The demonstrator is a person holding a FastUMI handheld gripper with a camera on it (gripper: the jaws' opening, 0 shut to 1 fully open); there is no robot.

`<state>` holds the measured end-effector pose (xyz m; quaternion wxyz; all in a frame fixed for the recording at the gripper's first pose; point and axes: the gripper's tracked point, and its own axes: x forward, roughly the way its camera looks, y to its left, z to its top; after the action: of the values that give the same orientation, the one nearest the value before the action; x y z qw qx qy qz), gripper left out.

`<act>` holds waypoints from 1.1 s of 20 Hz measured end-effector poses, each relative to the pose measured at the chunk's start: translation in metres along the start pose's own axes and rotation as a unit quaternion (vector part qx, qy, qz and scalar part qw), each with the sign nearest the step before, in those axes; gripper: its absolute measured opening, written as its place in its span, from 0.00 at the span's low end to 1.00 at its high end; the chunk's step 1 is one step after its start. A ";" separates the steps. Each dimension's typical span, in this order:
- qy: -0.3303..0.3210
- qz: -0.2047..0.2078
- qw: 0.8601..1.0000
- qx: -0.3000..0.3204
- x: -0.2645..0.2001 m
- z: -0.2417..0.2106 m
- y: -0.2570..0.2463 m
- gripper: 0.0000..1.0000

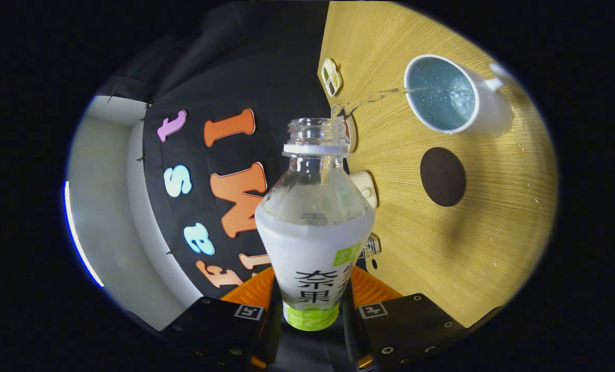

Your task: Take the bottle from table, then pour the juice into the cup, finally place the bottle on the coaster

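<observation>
Fingers (311, 310) pinch the uncapped bottle (312, 227) at frame center, juice (374, 96) streaming into the cup (454, 95) upper right.

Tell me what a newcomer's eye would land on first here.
The open bottle, clamped between the gripper fingers and tipped over, draws the eye first, with a thin stream of clear liquid arcing from its mouth into the white cup beyond on the wooden table. Next comes the dark round coaster, lying bare between bottle and cup.
</observation>
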<state>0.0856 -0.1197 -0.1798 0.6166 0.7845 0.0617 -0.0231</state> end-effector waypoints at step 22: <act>-0.001 -0.015 0.999 0.043 -0.003 0.004 0.014 0.52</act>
<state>0.0847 -0.1266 -0.1671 0.5824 0.8089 0.0721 -0.0357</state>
